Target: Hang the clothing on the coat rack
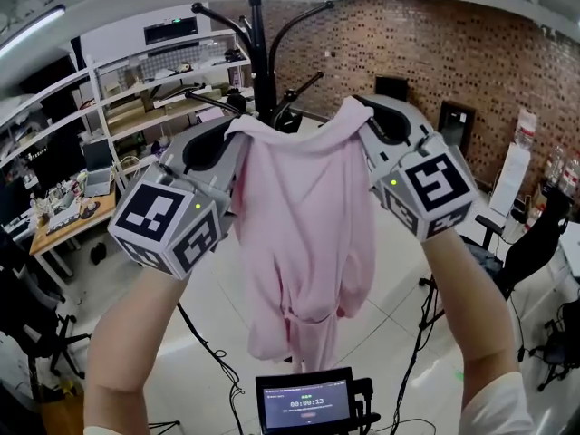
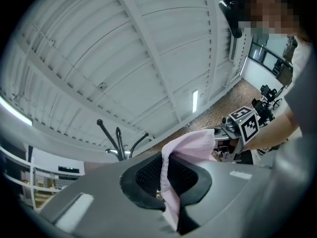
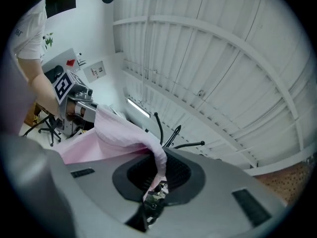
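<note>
**Legible markings: inventory**

Small screen (image 1: pixel 305 401), below and between the left gripper (image 1: pixel 237 132) and right gripper (image 1: pixel 362 120): timer reads 00:00:13; its smaller lines are unreadable.
Marker cubes (image 1: pixel 168 216) (image 1: pixel 437 184), one on each gripper: black-and-white square codes, no letters.
Wall notice (image 3: pixel 98 71), left of the right gripper's jaws: print too small to read.

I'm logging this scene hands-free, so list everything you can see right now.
garment: one, pink, held up between both grippers, hanging down
coat rack: one, black, behind the garment's top
shelving: one unit, white, left background
brick wall: one, reddish-brown, right background
screen: one, dark, bottom centre
left gripper: one, grey, shut on the garment's top edge
right gripper: one, grey, shut on the garment's top edge
forearms: two, bare, below the grippers
</note>
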A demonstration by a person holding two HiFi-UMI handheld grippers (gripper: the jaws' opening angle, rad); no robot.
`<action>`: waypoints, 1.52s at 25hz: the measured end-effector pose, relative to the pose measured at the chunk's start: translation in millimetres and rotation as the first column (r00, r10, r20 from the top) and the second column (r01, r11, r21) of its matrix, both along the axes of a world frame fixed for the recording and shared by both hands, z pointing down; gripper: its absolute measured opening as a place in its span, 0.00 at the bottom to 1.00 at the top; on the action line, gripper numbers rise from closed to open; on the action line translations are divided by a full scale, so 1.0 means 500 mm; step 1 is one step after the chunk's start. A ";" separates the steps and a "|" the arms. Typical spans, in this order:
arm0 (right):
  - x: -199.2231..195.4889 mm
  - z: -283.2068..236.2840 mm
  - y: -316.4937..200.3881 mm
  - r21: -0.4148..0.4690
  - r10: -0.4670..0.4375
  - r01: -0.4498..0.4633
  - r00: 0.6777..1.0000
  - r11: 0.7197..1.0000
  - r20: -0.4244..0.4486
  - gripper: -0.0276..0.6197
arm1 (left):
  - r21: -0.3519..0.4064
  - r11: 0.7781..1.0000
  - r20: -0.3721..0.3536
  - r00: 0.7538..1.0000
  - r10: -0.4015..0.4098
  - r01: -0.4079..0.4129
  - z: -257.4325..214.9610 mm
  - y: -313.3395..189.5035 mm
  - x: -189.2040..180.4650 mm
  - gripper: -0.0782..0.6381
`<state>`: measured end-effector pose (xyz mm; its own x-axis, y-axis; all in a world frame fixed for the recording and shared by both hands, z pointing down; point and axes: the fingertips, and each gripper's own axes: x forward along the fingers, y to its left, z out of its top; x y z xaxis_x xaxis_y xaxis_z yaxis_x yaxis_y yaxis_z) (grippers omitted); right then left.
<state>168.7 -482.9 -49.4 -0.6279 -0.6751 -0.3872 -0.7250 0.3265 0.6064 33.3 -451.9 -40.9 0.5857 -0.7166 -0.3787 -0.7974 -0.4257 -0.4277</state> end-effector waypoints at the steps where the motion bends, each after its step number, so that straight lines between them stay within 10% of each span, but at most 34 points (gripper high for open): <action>1: -0.001 -0.011 -0.005 0.005 0.001 -0.001 1.000 1.000 -0.006 0.07 | 0.009 1.000 0.006 1.000 -0.013 0.013 -0.012 -0.006 0.001 0.13; 25: 0.012 -0.134 -0.273 -0.130 0.229 -0.235 0.971 0.963 -0.064 0.08 | 0.046 0.925 0.156 0.912 -0.379 0.376 -0.178 -0.224 -0.106 0.13; 38: -0.016 0.081 -0.346 -0.239 0.191 -0.255 0.947 0.937 -0.259 0.08 | -0.110 0.925 0.267 0.907 -0.326 0.365 0.009 -0.309 -0.103 0.13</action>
